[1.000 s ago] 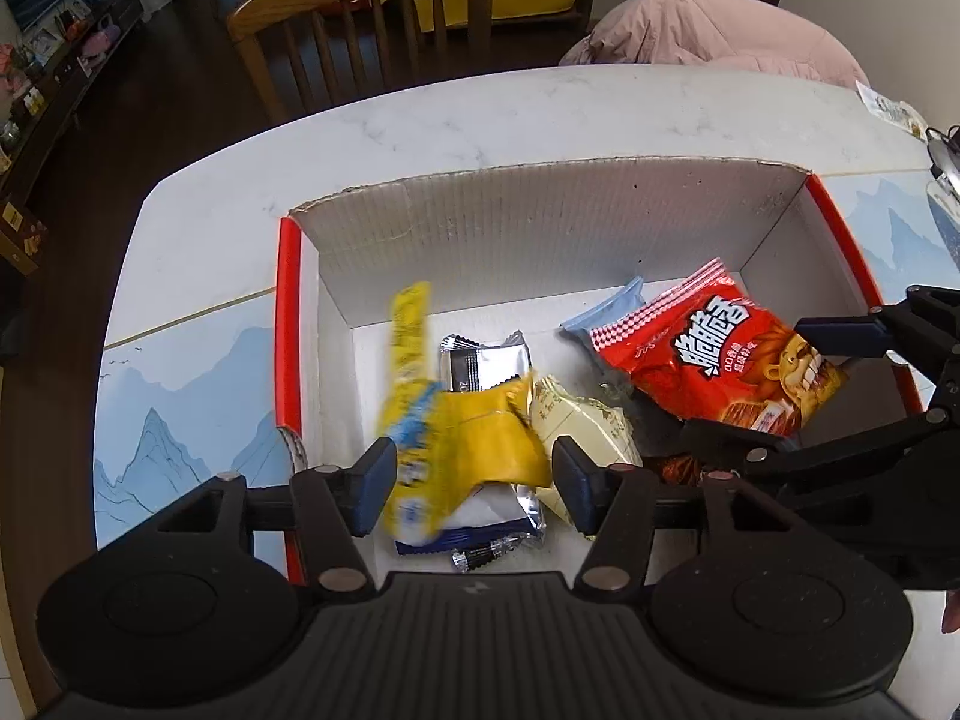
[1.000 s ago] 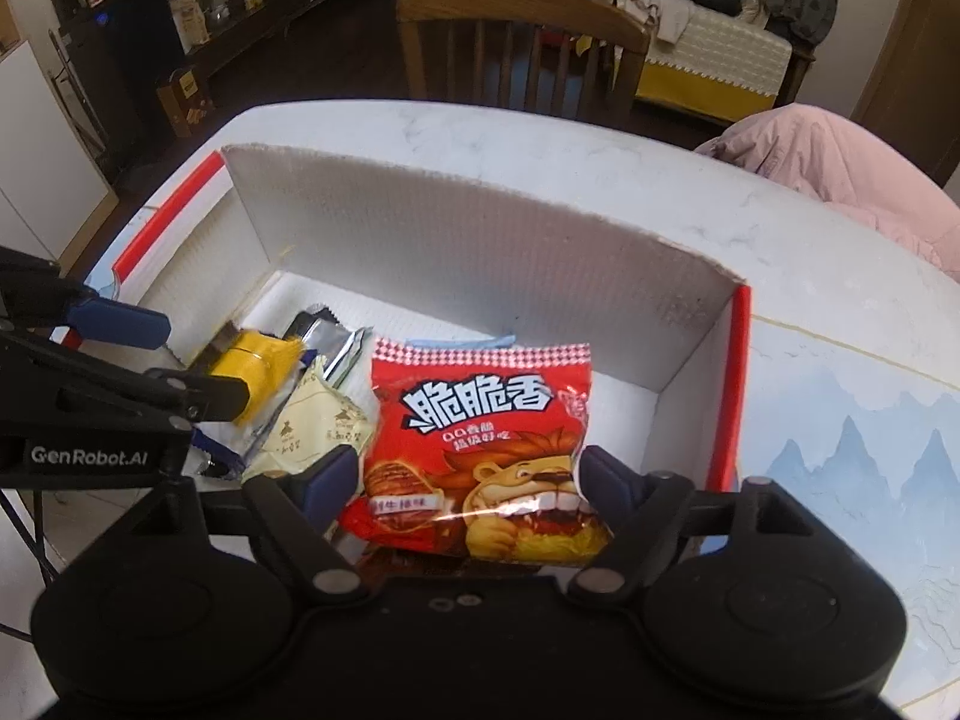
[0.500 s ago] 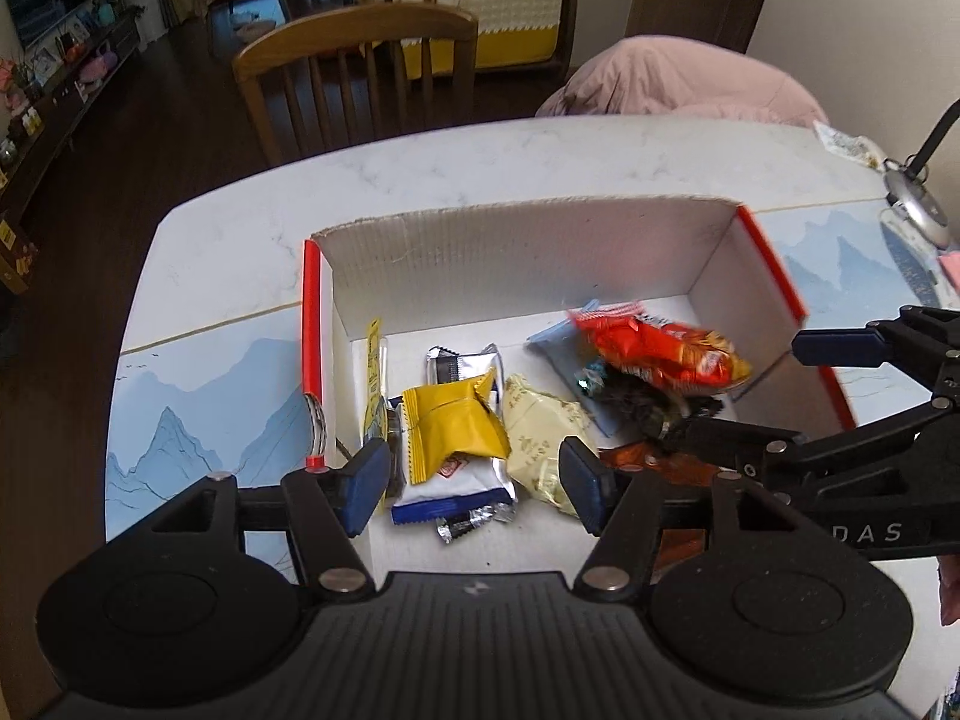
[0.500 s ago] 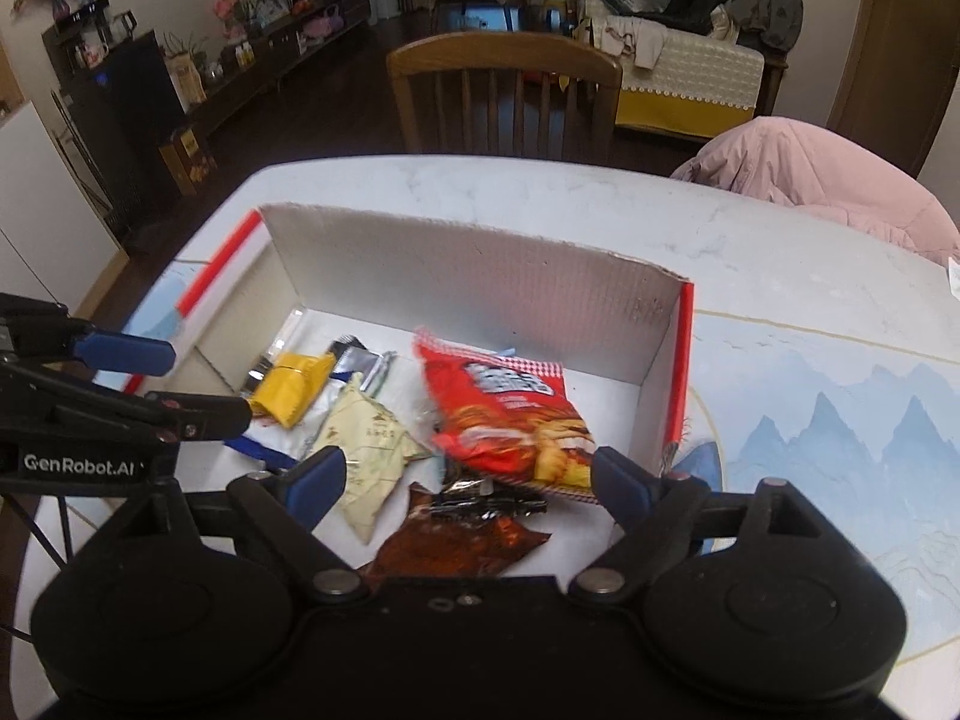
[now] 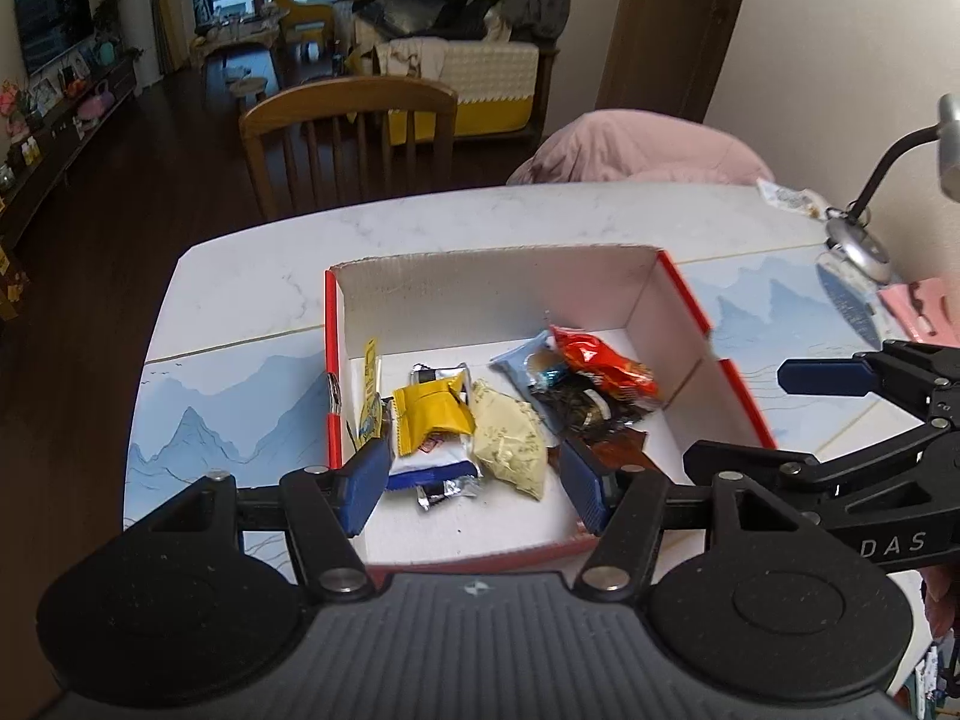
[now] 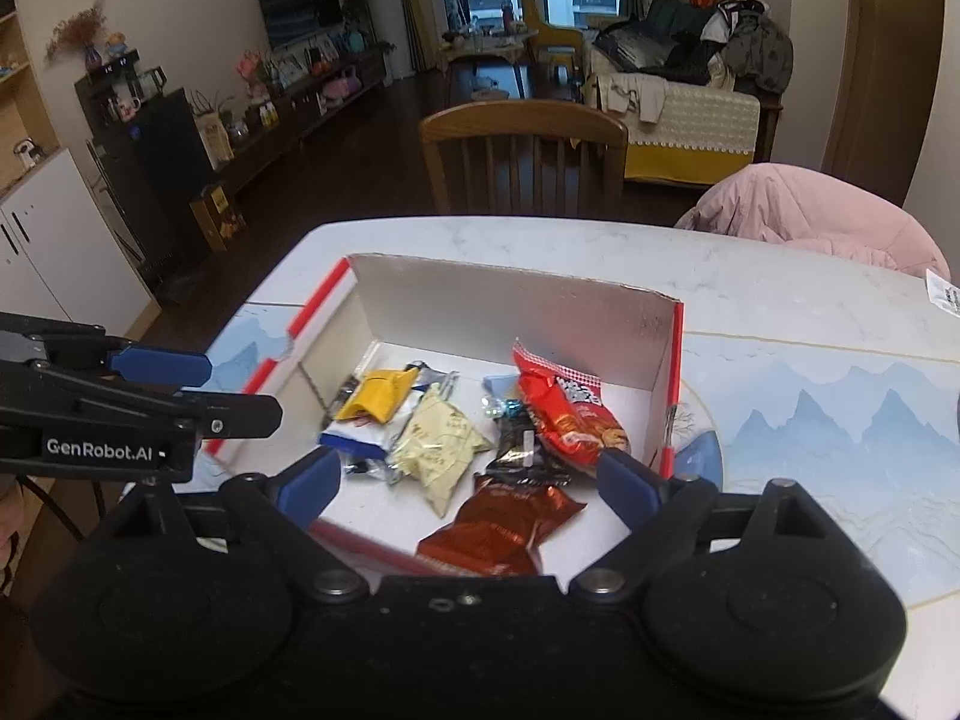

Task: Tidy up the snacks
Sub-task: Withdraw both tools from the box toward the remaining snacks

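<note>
An open cardboard box with red edges (image 5: 498,288) (image 6: 510,312) stands on the table and holds several snack packs: a yellow pack (image 5: 432,414) (image 6: 378,393), a cream pack (image 5: 510,444) (image 6: 441,438), a red chip bag (image 5: 600,363) (image 6: 567,414), a dark pack (image 5: 576,408) and a brown-red pack (image 6: 504,522). My left gripper (image 5: 471,483) is open and empty above the box's near edge. My right gripper (image 6: 468,480) is open and empty above the box's near side; it also shows in the left wrist view (image 5: 840,414).
The box sits on a white marble table (image 5: 420,228) with blue mountain-print mats (image 6: 840,420). A wooden chair (image 6: 522,156) and a pink coat (image 6: 804,210) are behind the table. A desk lamp (image 5: 858,228) stands at the right.
Both grippers have pulled back and up from the box. The red chip bag has left the right gripper and the yellow pack the left; both lie in the box.
</note>
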Motion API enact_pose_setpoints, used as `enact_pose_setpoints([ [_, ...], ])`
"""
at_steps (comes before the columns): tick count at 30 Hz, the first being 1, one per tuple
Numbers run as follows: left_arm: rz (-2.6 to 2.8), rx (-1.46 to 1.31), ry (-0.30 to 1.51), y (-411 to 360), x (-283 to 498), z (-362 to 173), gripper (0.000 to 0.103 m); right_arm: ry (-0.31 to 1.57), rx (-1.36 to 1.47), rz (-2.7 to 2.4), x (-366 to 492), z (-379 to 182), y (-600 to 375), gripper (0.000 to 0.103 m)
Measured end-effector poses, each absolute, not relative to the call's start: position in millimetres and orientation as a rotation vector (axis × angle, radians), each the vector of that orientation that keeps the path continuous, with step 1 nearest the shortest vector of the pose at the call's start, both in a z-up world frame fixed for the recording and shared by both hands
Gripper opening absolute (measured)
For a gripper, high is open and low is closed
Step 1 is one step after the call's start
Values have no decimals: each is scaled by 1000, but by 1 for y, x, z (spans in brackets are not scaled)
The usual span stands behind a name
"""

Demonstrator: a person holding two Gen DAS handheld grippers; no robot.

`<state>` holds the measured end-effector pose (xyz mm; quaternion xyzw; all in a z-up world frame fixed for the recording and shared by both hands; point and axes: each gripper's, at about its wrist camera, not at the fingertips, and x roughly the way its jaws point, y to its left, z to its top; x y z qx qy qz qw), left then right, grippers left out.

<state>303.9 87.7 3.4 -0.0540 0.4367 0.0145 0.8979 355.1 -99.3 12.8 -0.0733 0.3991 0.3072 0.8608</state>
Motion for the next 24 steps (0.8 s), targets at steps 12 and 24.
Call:
enact_pose_setpoints([
  [12,-20,-128,836,78,244,21,72,757,-114,662,288,33,-115,100],
  [24,-45,-133,777,69,190,20,78,708,-55,677,232,33,-137,103],
])
